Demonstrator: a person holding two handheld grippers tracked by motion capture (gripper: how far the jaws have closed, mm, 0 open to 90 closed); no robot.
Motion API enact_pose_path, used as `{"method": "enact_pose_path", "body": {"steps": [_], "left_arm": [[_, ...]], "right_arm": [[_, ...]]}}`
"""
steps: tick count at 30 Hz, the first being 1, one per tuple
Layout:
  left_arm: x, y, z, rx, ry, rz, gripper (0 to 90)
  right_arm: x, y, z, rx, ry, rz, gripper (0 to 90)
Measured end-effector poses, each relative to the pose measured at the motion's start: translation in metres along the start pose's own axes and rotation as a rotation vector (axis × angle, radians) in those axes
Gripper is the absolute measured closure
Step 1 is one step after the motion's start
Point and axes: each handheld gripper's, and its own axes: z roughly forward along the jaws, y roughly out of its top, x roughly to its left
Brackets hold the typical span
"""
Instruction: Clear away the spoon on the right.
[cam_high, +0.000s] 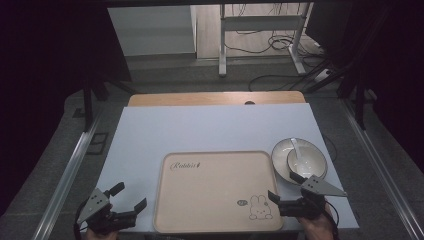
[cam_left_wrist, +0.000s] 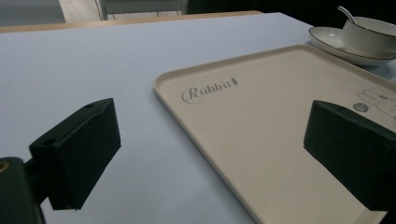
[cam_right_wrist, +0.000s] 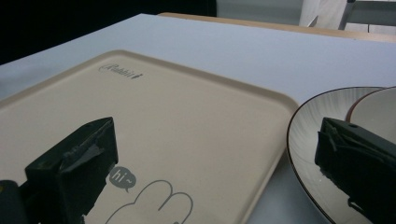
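Closest in, the right gripper (cam_high: 286, 192) sits at the near right edge of the table, jaws spread wide, nothing between them. In the right gripper view one jaw hangs over the tray (cam_right_wrist: 187, 121) by the rabbit drawing and the other over the rim of the plate (cam_right_wrist: 310, 140), so the gap straddles the seam where plate and tray nearly touch. Reads as lined up to go for the dishes, not yet gripping.

The left gripper (cam_high: 131, 197) is also spread and empty, parked off the tray's near left corner above the pale sheet (cam_high: 150, 135) covering the table. In the left gripper view one jaw is over bare sheet, the other over the tray's (cam_left_wrist: 243, 116) near edge. Probably waiting to steady or take the tray.

The tray (cam_high: 215, 190) lies flat and bare at the near centre, printed side up, likely the landing spot. The plate (cam_high: 280, 152) sits just beside its far right corner. A bowl (cam_high: 306, 161) stands on the plate, off-centre toward the right, with a spoon (cam_high: 297, 147) resting in it, handle leaning up and back. Stacked like that, they could move as one set, though the loose spoon could slide.

Wooden table edge (cam_high: 215, 98) shows past the sheet.
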Motion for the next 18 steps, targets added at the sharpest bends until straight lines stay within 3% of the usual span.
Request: {"method": "enact_pose_path", "body": {"steps": [9,18], "left_arm": [[0.0024,-0.0008,-0.0007,0.000,-0.025,-0.033,3.9],[0.0014,-0.0010,-0.0002,0.003,-0.020,-0.021,3.9]], "right_arm": [[0.0046,0.0001,0.0038,0.046,0.016,-0.041,0.0],[0.0047,0.0003,0.0036,0.043,0.022,-0.037,0.0]]}}
